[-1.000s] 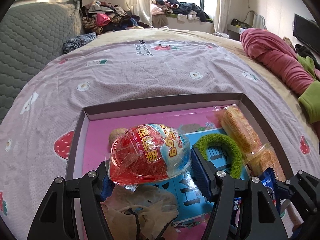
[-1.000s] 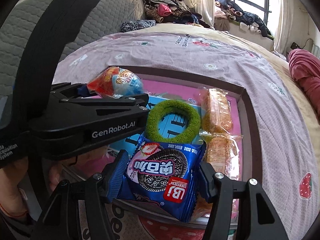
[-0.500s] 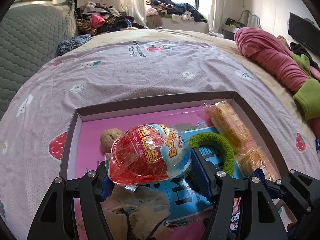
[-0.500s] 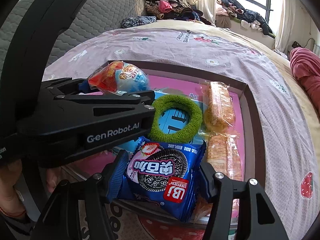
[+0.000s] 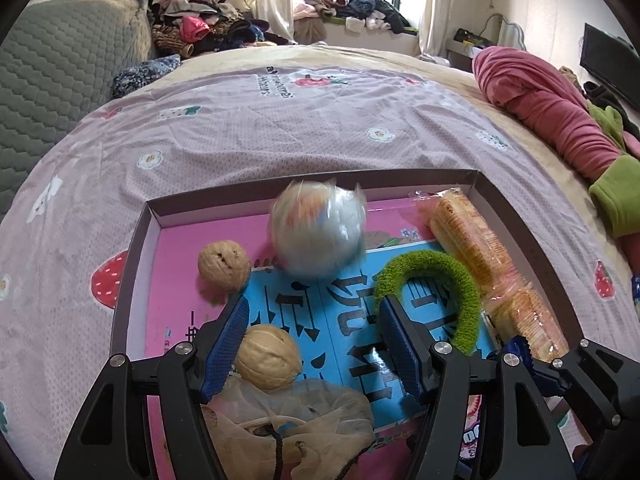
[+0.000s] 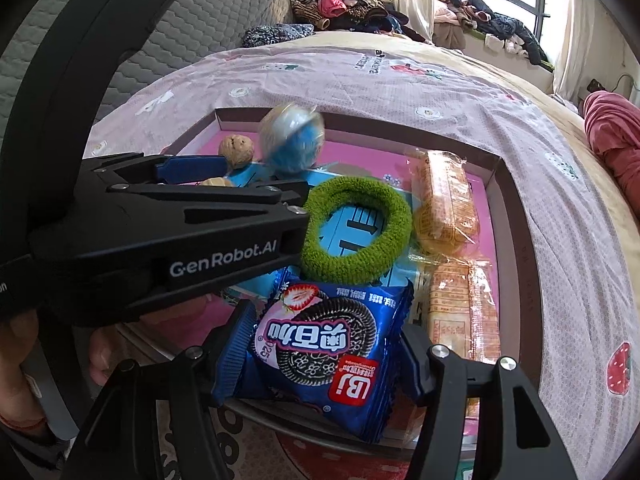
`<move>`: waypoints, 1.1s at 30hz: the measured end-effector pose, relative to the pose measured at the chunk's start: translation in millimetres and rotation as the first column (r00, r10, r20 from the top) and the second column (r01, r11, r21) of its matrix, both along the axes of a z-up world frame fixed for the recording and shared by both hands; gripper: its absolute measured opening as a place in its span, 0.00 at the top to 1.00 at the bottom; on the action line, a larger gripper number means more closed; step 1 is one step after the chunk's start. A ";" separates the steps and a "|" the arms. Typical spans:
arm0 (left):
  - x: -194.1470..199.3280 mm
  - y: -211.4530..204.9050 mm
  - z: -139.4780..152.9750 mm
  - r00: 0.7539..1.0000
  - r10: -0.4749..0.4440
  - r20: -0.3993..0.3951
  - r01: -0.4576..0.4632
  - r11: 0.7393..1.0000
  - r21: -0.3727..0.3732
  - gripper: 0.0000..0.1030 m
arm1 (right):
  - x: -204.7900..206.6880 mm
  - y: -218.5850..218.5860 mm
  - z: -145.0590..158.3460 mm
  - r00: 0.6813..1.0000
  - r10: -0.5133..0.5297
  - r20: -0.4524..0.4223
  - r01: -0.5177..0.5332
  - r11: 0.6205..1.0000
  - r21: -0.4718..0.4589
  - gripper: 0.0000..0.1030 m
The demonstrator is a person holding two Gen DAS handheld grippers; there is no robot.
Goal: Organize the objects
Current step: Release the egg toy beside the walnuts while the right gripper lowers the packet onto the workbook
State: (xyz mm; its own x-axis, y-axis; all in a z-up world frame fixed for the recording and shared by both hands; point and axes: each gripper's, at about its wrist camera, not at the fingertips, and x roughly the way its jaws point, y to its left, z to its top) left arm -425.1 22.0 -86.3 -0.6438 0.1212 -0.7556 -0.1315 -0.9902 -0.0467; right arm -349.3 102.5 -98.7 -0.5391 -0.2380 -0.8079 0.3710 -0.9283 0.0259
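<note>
A shallow box point(image 5: 138, 240) with a pink and blue floor lies on the bed. My left gripper point(image 5: 314, 314) is open and empty over its near part. A round wrapped snack point(image 5: 318, 232), motion-blurred, is at the far middle of the box; it also shows in the right wrist view point(image 6: 292, 142). My right gripper point(image 6: 326, 340) is shut on a blue cookie packet point(image 6: 320, 348) above the box's near edge. In the box lie two walnuts point(image 5: 224, 266) point(image 5: 268, 356), a green fuzzy ring point(image 6: 356, 236), two cracker packs point(image 6: 446, 200) and a mesh bag point(image 5: 292, 428).
The box sits on a lilac sheet point(image 5: 240, 128) with strawberry prints. A red blanket point(image 5: 548, 108) lies at the right. A grey quilted headboard point(image 5: 48, 60) is at the left, and piled clothes point(image 5: 200, 32) are at the back.
My left gripper has opened and let go of the round snack, which now tumbles at the far part of the box. The right gripper still holds the cookie packet.
</note>
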 end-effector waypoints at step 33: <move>4.7 -6.2 5.7 0.999 0.034 -0.008 -0.034 0.999 -0.027 0.25 | -0.3 6.0 9.3 0.999 -0.028 -0.028 0.028 1.000 0.011 0.21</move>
State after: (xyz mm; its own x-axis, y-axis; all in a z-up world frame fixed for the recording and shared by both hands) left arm -420.4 15.8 -80.6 -0.6526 0.0791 -0.7536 -0.0984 -0.9950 -0.0193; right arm -349.6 108.5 -89.4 -0.5678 -0.2131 -0.7951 0.3452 -0.9385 0.0050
